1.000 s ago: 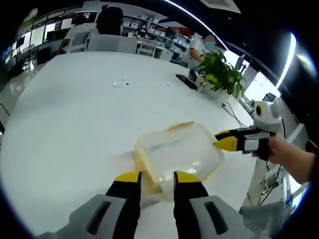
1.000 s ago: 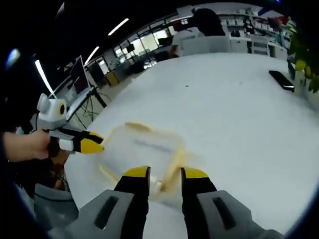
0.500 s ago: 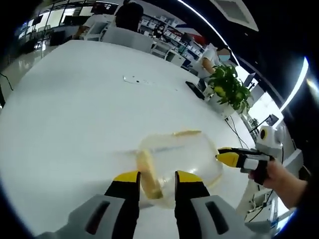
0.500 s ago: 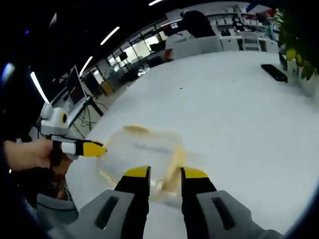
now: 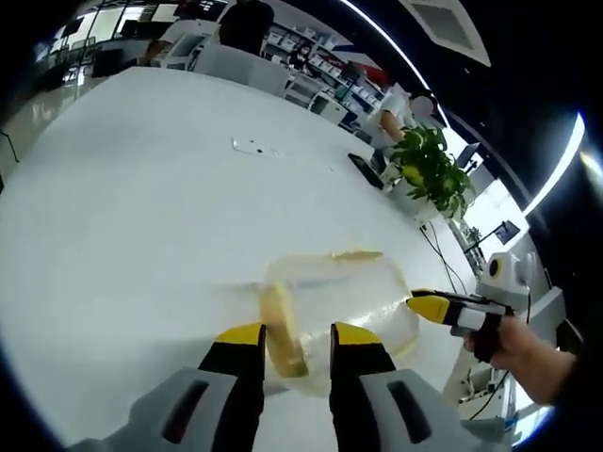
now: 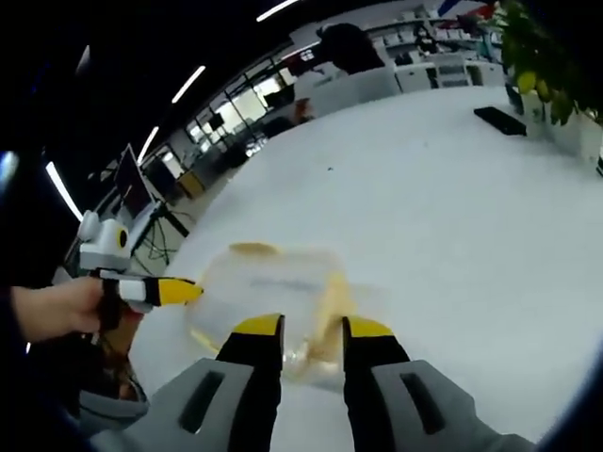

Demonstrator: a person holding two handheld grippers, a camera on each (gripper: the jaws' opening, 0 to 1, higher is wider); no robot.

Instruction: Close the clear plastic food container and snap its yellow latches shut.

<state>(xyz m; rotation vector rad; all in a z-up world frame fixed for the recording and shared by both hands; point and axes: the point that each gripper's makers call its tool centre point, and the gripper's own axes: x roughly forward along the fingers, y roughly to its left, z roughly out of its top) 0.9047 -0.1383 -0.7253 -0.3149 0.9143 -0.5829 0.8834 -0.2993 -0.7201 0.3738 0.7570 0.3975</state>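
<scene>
The clear plastic container (image 5: pixel 344 301) lies on the white table (image 5: pixel 141 207), lid on and blurred. In the left gripper view my left gripper (image 5: pixel 295 337) is open at its near end, and a yellow latch (image 5: pixel 281 325) stands between the jaw tips. A hand holds my right gripper (image 5: pixel 429 307) against the far end. In the right gripper view my right gripper (image 6: pixel 316 328) is open at the container (image 6: pixel 268 297), with another yellow latch (image 6: pixel 332 306) just ahead of the tips. The left gripper (image 6: pixel 177 292) touches the container's left edge. A third latch (image 6: pixel 247 250) shows on the far side.
A potted green plant (image 5: pixel 429 165) and a dark phone (image 5: pixel 363 169) sit at the table's far right. A small object (image 5: pixel 254 148) lies mid-table. People sit at desks beyond the far edge (image 5: pixel 240 24). A person's hand (image 6: pixel 52 311) grips the left tool by the table's edge.
Both views have tilted, so more of the table's far side shows. The container keeps its place between both pairs of jaws. Neither gripper has changed its gap.
</scene>
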